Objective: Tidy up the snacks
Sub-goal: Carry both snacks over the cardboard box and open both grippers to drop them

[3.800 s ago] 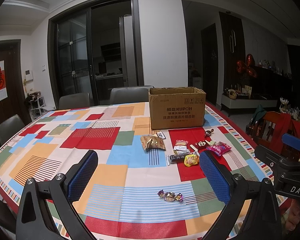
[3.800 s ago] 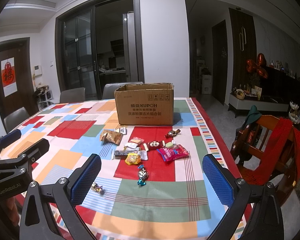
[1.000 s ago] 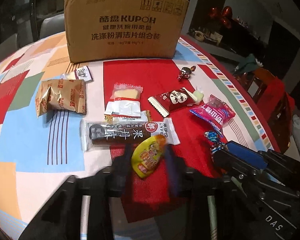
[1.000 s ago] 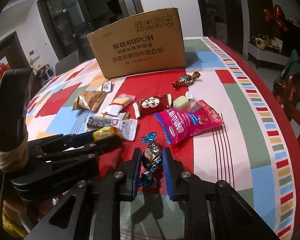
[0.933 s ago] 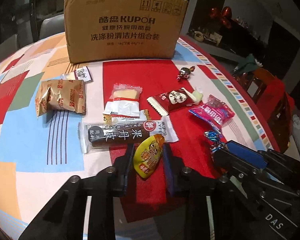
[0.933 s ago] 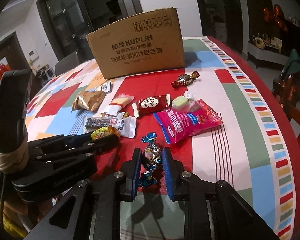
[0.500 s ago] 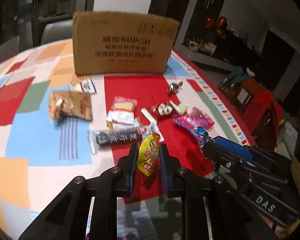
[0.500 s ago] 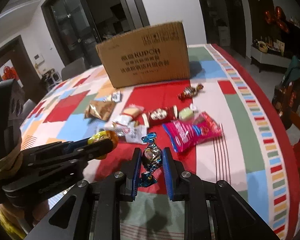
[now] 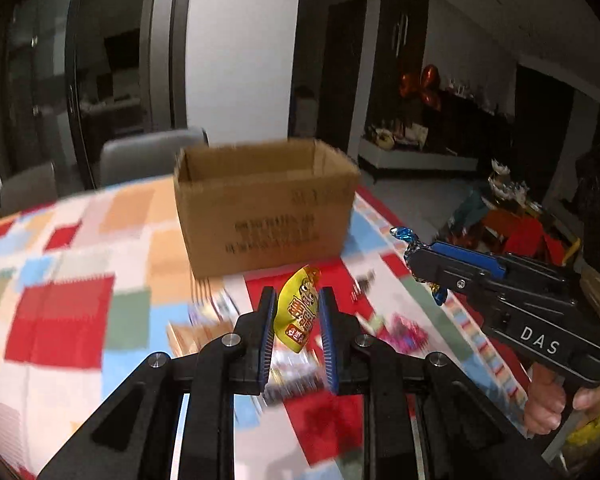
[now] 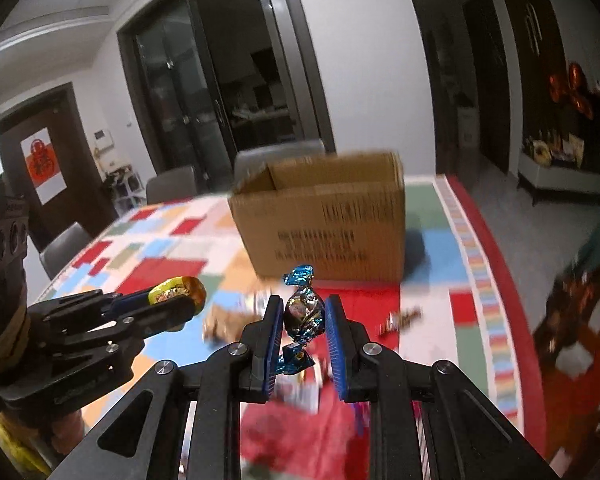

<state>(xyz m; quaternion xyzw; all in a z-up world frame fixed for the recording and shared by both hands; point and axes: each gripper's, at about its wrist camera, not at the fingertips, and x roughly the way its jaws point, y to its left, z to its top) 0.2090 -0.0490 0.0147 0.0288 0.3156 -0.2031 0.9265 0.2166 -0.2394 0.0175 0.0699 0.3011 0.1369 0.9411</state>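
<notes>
My left gripper (image 9: pixel 296 300) is shut on a yellow snack packet (image 9: pixel 298 308), held up in the air above the table. My right gripper (image 10: pixel 302 308) is shut on a blue-and-gold foil candy (image 10: pixel 302 312), also lifted. Ahead of both stands an open brown cardboard box (image 9: pixel 260 208) (image 10: pixel 328 224) on the patchwork tablecloth (image 9: pixel 64 304). In the left wrist view the right gripper (image 9: pixel 414 250) shows at the right with the candy's blue twist (image 9: pixel 402 233) sticking out. In the right wrist view the left gripper (image 10: pixel 180 300) shows at the left holding the yellow packet (image 10: pixel 176 288).
Several snack packets (image 9: pixel 404 328) lie blurred on the red patch of cloth below the grippers. Grey chairs (image 10: pixel 168 188) stand behind the table. A wooden chair with red cloth (image 9: pixel 528 232) is off the table's right edge. A hand (image 9: pixel 548 400) grips the right tool.
Both grippers have risen off the table with their snacks, the yellow packet and the foil candy. The view has tilted up, so the box's open top now shows.
</notes>
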